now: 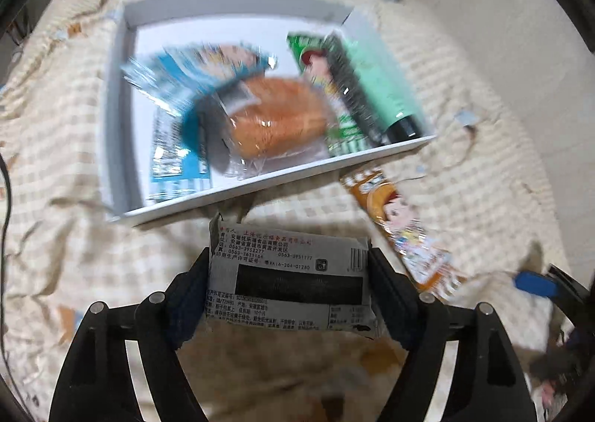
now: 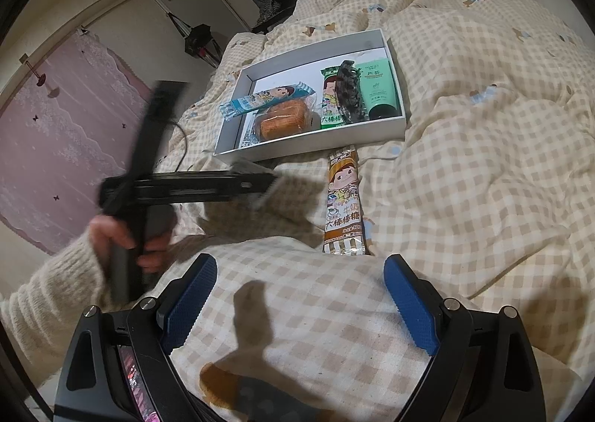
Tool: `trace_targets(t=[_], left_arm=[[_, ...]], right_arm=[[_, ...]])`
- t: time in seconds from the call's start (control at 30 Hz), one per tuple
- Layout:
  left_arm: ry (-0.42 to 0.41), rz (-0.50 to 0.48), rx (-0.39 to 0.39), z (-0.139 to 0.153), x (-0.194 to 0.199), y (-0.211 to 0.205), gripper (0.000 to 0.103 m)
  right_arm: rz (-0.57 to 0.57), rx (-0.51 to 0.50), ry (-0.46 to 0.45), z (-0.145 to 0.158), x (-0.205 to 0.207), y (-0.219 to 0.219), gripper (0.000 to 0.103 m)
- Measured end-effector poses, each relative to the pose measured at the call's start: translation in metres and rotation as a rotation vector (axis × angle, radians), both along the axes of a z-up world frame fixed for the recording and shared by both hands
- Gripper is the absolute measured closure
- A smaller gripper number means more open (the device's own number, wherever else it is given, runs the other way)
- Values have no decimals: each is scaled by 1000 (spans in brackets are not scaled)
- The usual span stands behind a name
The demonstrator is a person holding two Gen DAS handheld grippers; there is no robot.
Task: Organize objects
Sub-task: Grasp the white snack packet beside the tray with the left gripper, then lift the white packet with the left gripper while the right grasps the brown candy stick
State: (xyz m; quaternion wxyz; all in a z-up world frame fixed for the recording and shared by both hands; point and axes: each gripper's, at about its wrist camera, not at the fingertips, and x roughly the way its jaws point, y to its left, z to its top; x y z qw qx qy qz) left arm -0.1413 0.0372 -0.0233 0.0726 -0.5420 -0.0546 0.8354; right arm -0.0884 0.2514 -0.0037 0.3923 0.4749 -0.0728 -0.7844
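My left gripper (image 1: 290, 258) is shut on a grey-and-white printed snack packet (image 1: 286, 284), with a pad pressed against each side, just in front of the white box (image 1: 260, 187). The box holds a blue candy packet (image 1: 174, 87), a wrapped orange cake (image 1: 275, 120), a green candy packet (image 1: 316, 61), a black hair claw (image 1: 349, 87) and a green tube (image 1: 379, 87). A brown lollipop packet (image 2: 344, 198) lies on the checked bedspread right of the box's front. My right gripper (image 2: 301, 273) hangs open over the bedspread with nothing between its blue pads.
The box (image 2: 308, 141) rests on a rumpled checked quilt (image 2: 465, 161). A hand in a cream sleeve (image 2: 55, 273) holds the left gripper at the left. A black cable (image 2: 182, 146) runs beside the box. Pink lace curtain (image 2: 55, 124) at far left.
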Motion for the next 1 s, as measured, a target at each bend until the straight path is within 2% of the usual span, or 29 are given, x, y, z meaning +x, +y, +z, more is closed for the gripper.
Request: trace_targets(t=[0.13, 0.17, 0.27, 0.33, 0.43, 0.53, 0.63, 0.7, 0.8, 0.93, 1.0], left_arm=[[129, 22, 2, 33, 34, -13, 21], [149, 33, 10, 34, 30, -25, 21], [247, 97, -4, 41, 62, -45, 21], [334, 174, -23, 41, 88, -50, 21], [444, 296, 17, 50, 130, -67, 21], [451, 333, 72, 50, 139, -79, 21], [406, 327, 70, 42, 133, -81, 21], [391, 311, 67, 38, 131, -77, 21], [420, 299, 80, 38, 133, -77, 21], [416, 299, 88, 38, 133, -77, 21], [409, 301, 93, 36, 132, -78, 21]], right_arm=[[0, 1, 0, 0, 0, 0, 11], [0, 1, 0, 0, 0, 0, 11], [0, 2, -1, 0, 0, 0, 11], [-1, 6, -2, -1, 0, 0, 11], [-3, 19, -3, -1, 0, 0, 11], [-1, 47, -6, -2, -1, -4, 11], [5, 94, 3, -2, -1, -9, 11], [23, 160, 22, 4, -2, -17, 11], [46, 214, 55, 17, -15, -28, 11], [83, 396, 185, 31, -38, -70, 11], [135, 425, 174, 25, -48, -91, 12]])
